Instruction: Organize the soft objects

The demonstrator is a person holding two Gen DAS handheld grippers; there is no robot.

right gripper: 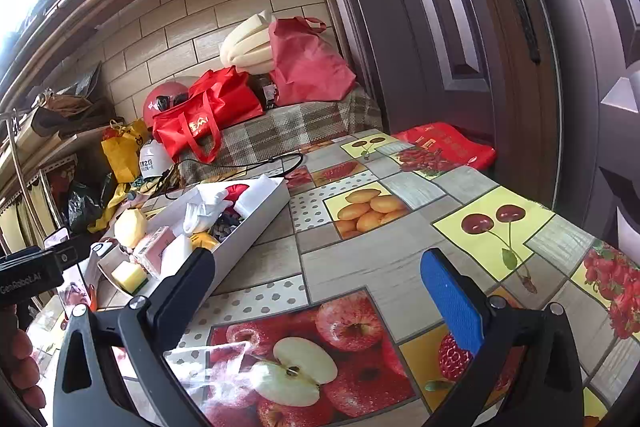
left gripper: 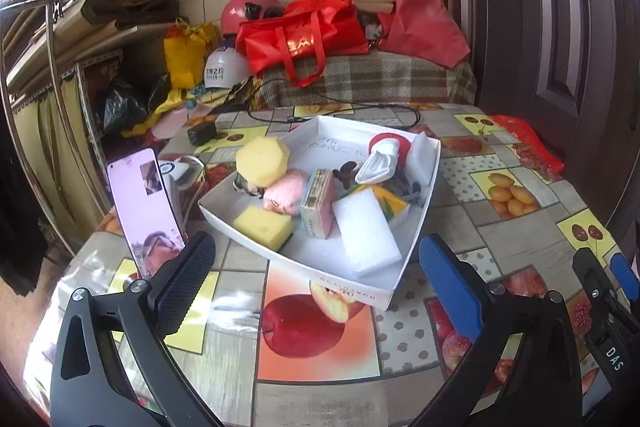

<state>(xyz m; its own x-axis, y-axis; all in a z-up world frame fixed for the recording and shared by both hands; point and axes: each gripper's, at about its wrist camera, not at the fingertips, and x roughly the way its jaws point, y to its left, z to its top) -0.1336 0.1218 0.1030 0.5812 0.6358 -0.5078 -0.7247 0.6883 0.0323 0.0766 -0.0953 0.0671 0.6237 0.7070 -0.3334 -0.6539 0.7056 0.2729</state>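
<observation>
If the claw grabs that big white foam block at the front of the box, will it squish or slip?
The big white foam block looks porous and matte, so it will probably squash a bit and grip rather than slip. It likely weighs little for its size. It lies flat on the white cardboard box floor, so it should not roll. The open left claw looks wide enough to span it.

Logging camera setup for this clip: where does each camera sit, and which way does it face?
Left wrist: on the left gripper, facing the white tray of soft items; its own open fingers and the right gripper show.
Right wrist: on the right gripper, facing the fruit-print tablecloth; its open fingers and the person's hand show.
Shared: tray, tablecloth, red bag.
</observation>
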